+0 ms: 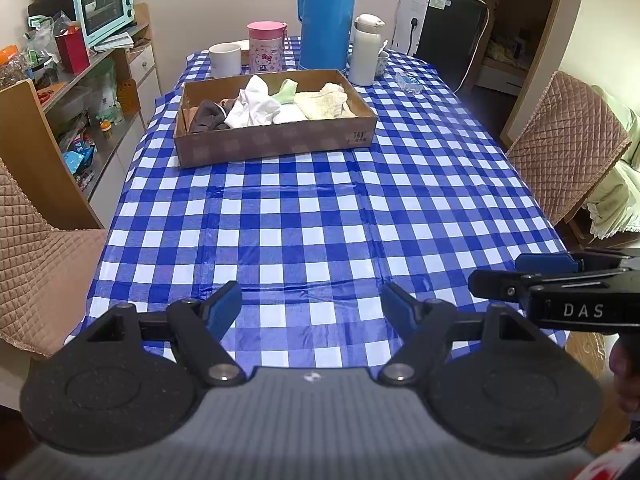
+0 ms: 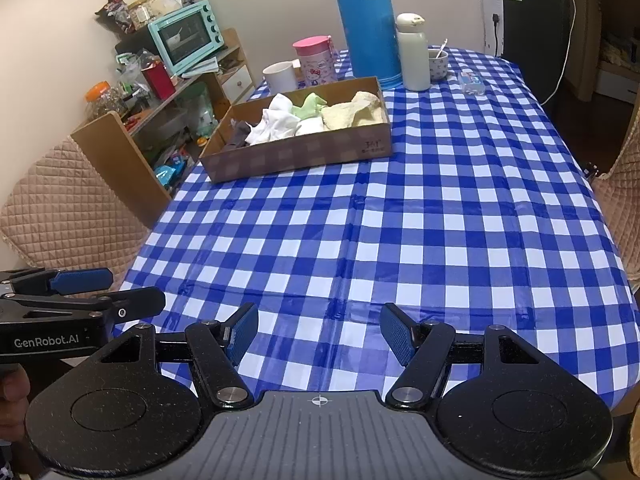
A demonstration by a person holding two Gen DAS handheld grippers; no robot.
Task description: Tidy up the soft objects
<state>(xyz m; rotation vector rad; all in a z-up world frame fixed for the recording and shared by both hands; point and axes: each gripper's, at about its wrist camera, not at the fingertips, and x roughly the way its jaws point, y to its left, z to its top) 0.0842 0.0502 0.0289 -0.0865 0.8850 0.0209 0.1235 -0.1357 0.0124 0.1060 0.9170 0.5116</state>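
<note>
**Sitting in the box, every cloth out of your grip**

Lying bunched together inside the cardboard box (image 1: 276, 142) are the soft things: a dark cloth (image 1: 206, 116) at its left end, a white cloth (image 1: 256, 106) in the middle, a pale green piece (image 1: 286, 91) behind it and a cream cloth (image 1: 324, 100) to the right. The box rests on the far half of the blue checked tablecloth (image 1: 320, 216), just in front of a white mug (image 1: 225, 59), a pink cup (image 1: 266, 46), a tall blue flask (image 1: 328, 16) and a white bottle (image 1: 366, 50). Your left gripper (image 1: 310, 312) hangs spread over the near edge, pinching nothing. Your right gripper (image 2: 318, 334) sits beside it, likewise spread and empty.
</note>
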